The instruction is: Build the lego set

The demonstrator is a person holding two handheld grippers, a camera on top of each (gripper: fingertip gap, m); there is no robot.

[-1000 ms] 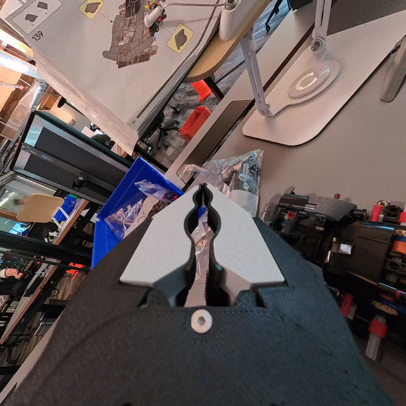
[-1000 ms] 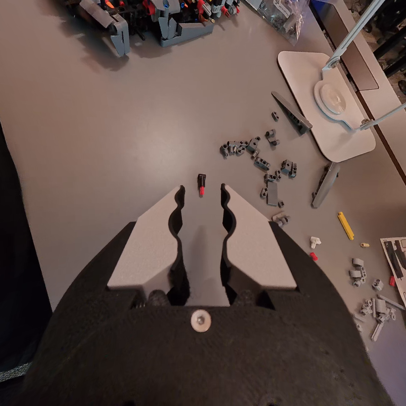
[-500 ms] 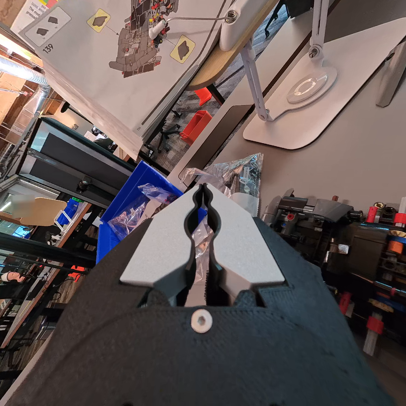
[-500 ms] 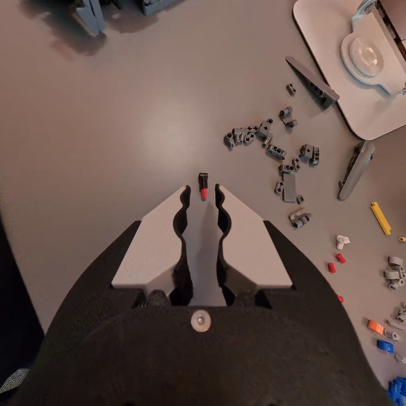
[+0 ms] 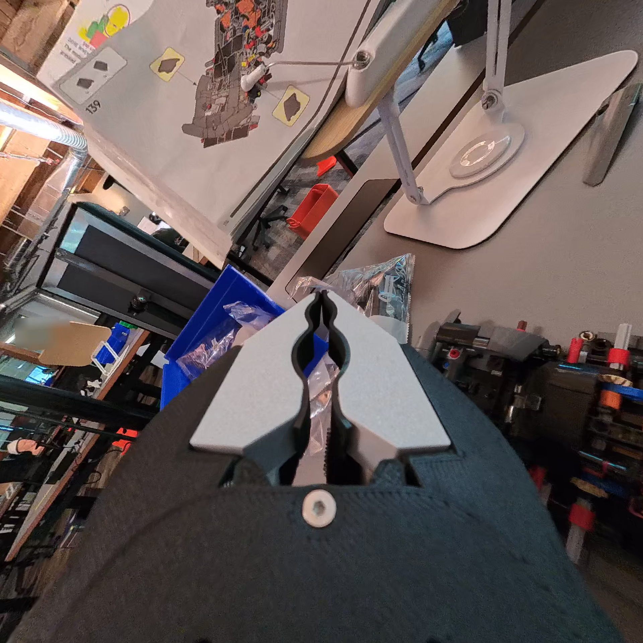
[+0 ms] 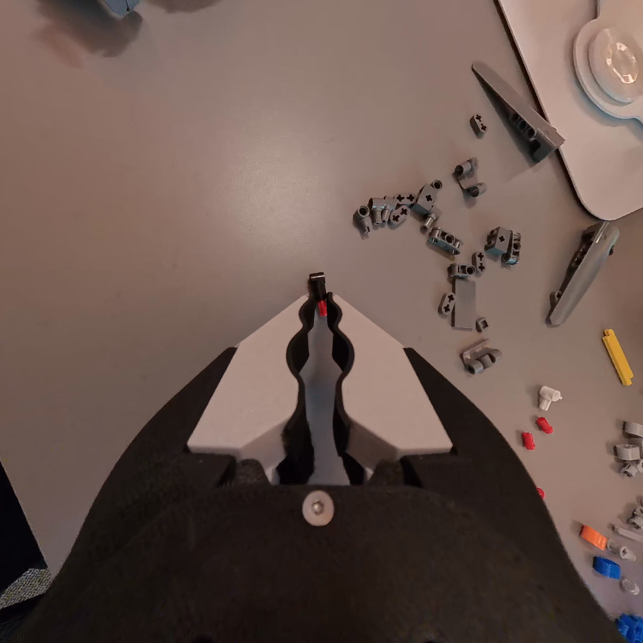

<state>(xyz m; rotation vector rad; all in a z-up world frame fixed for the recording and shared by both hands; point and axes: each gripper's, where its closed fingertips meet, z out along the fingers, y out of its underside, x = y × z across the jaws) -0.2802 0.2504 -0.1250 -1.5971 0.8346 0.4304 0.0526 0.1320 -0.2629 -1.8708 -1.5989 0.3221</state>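
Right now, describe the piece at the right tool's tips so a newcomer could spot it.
On the grey table, left of the scattered grey connector pieces, find the right tool. Pinched at its tips is a small pin, the only piece half black, half red.

Right gripper (image 6: 320,295): fingertips closed on a small black-and-red pin (image 6: 319,292).
Pin: black end projects past the tips; red end sits between the pads; low over the grey table (image 6: 174,174).
Left gripper (image 5: 322,295): fingertips together, nothing between them.
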